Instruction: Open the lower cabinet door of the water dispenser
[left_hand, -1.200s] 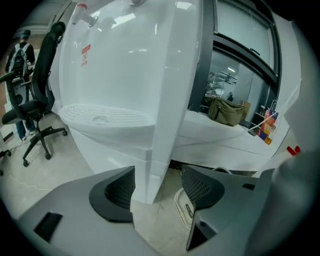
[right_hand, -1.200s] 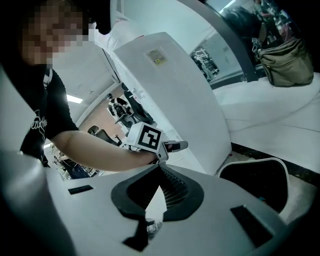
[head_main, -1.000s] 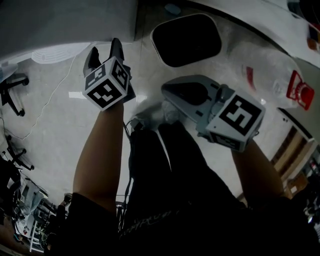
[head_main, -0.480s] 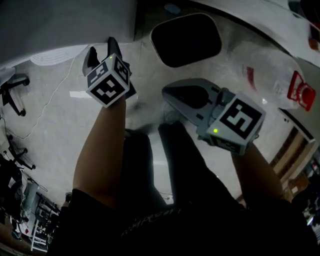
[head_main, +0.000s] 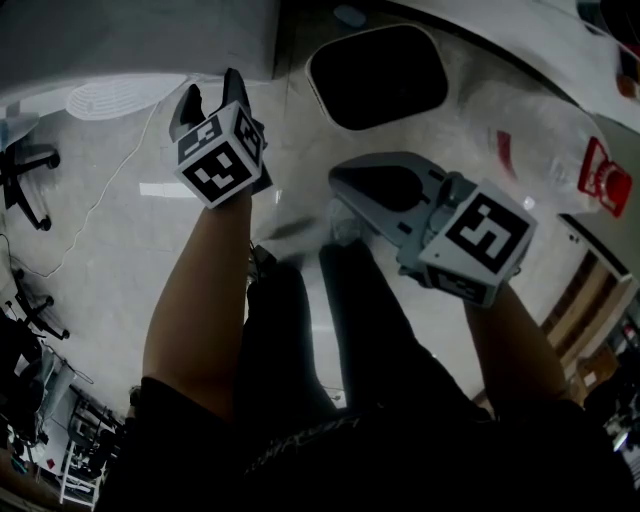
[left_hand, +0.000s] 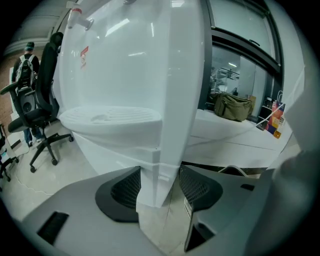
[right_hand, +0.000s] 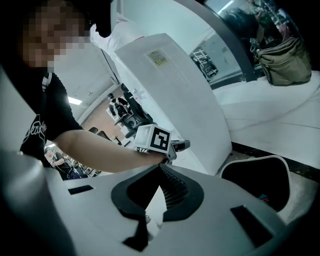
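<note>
The white water dispenser (left_hand: 130, 75) fills the left gripper view, its drip tray (left_hand: 110, 117) just above the lower cabinet door. My left gripper (left_hand: 160, 187) straddles the door's vertical edge (left_hand: 159, 180). Its jaws are closing and both pads touch that white edge. From above, the left gripper (head_main: 210, 98) reaches against the dispenser's grey body (head_main: 140, 40). In the right gripper view the left gripper (right_hand: 175, 147) sits at the dispenser (right_hand: 180, 95) lower corner. My right gripper (right_hand: 159, 172) hangs back, shut and empty, also seen as the right gripper (head_main: 350, 185) from above.
A black bin with a white rim (head_main: 375, 75) stands right of the dispenser on the floor. A clear plastic bag with red print (head_main: 560, 150) lies farther right. Office chairs (left_hand: 40, 115) stand to the left, with a cable on the floor (head_main: 100, 200). The person's legs (head_main: 330, 330) are below.
The person's feet have shifted beneath the grippers and a light shoe has gone out of sight. Both grippers stay where they were.
</note>
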